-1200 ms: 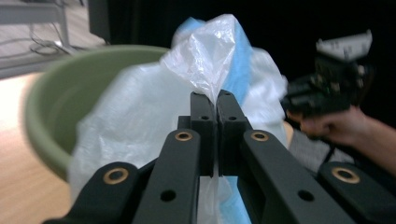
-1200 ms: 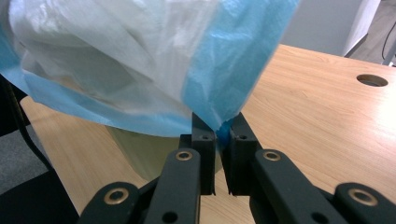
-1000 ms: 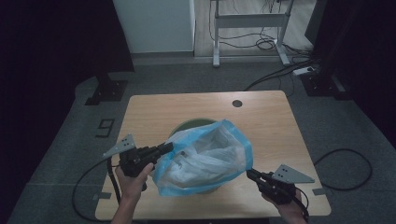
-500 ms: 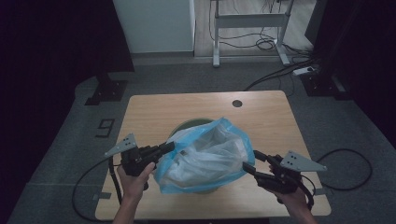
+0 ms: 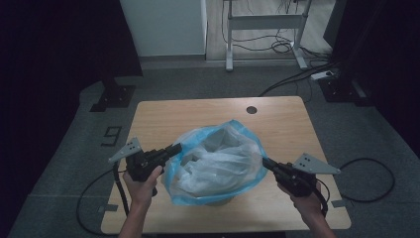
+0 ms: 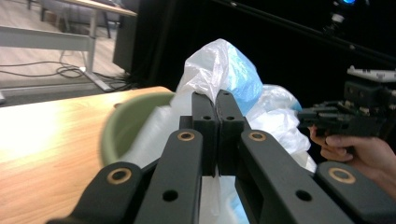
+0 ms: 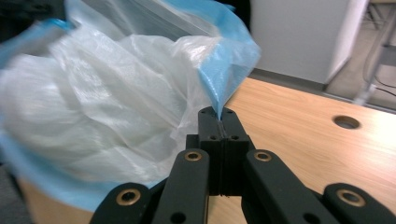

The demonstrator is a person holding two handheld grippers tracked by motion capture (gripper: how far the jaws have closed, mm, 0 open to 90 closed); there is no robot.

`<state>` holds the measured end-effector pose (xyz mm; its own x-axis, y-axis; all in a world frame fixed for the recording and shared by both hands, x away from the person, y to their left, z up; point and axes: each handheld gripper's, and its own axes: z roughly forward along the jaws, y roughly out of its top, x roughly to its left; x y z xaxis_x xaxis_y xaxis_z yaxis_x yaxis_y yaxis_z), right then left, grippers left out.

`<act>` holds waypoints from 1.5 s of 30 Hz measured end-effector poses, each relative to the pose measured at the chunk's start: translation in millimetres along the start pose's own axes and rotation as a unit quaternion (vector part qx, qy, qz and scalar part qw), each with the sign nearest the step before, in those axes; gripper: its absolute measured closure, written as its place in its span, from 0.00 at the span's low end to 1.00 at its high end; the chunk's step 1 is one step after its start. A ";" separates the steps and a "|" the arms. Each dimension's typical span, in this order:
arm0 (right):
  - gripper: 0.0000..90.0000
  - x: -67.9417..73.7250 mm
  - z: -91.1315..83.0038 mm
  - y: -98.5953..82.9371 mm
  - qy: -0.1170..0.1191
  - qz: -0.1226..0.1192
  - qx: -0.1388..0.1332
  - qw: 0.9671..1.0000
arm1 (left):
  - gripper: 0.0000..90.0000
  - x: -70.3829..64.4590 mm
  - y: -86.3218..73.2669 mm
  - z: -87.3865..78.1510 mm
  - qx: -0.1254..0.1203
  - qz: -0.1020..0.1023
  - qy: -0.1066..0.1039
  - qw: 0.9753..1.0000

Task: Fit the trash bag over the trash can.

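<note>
A translucent white plastic bag with a blue rim (image 5: 218,161) sits over a green bin (image 6: 126,126) near the front middle of the wooden table (image 5: 198,111), its mouth stretched wide. The left gripper (image 5: 176,148) is at the bag's left edge, its jaws pressed together on the blue rim. The right gripper (image 5: 266,162) is at the bag's right edge, its jaws likewise clamped on a pulled-out corner of the rim, which rises from between them in the right gripper view. A round hole (image 5: 251,109) lies in the table beyond the bag.
</note>
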<state>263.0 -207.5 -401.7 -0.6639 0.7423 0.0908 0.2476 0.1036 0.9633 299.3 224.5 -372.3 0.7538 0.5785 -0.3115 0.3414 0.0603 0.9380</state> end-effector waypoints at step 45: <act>0.99 -18.2 74.3 -51.0 -0.006 0.023 0.114 0.993 | 0.98 73.9 -52.5 35.5 0.136 -0.103 0.079 0.982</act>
<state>314.9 -177.1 -471.2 -0.6396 0.7579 0.1284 0.4311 0.2154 0.8762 357.0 235.2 -450.0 0.5644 0.6967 -0.4427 0.6309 -0.0183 0.7756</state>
